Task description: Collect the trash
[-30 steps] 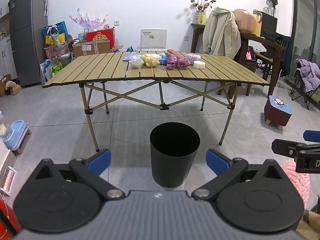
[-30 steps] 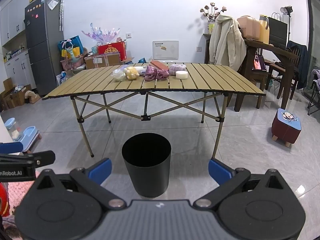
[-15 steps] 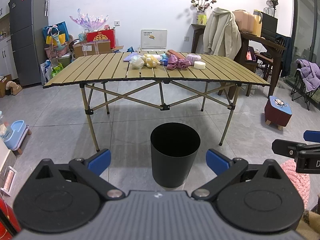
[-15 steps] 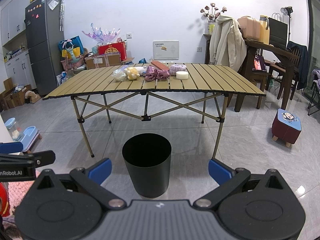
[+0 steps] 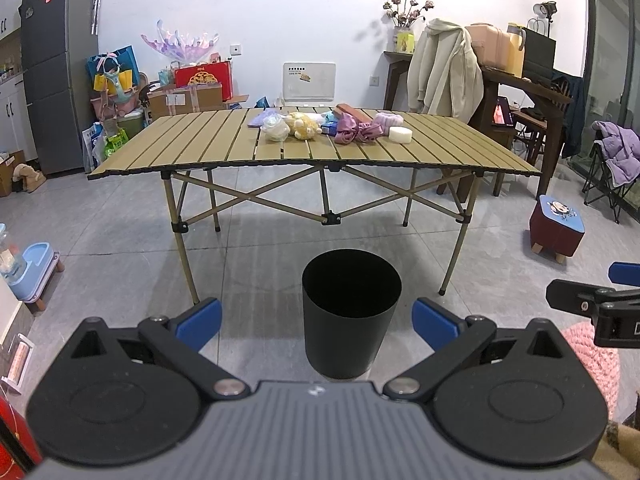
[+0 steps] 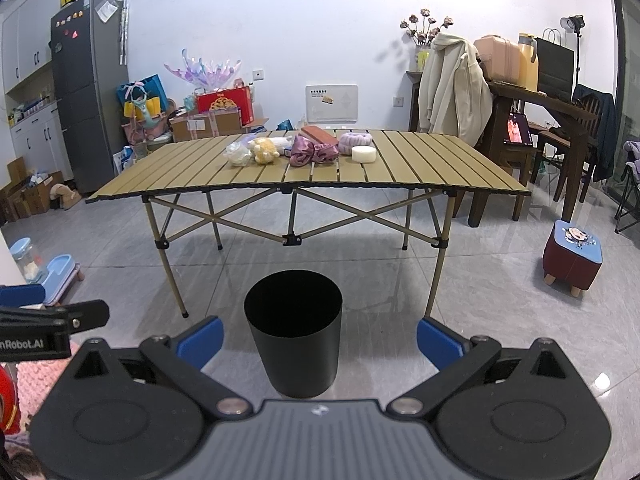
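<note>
Left gripper [image 6: 52, 336] side reads "nRobot.AI", partly cut off

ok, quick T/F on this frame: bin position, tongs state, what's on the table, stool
1. The bin stands on the floor in front of the table. True.
2. The left tongs hold a cloth. False: open, holding nothing.
3. The right tongs are open. True.
4. The white puck is in the bin. False: it lies on the table.
5. The stool sits on the table. False: it is on the floor, to the right.
</note>
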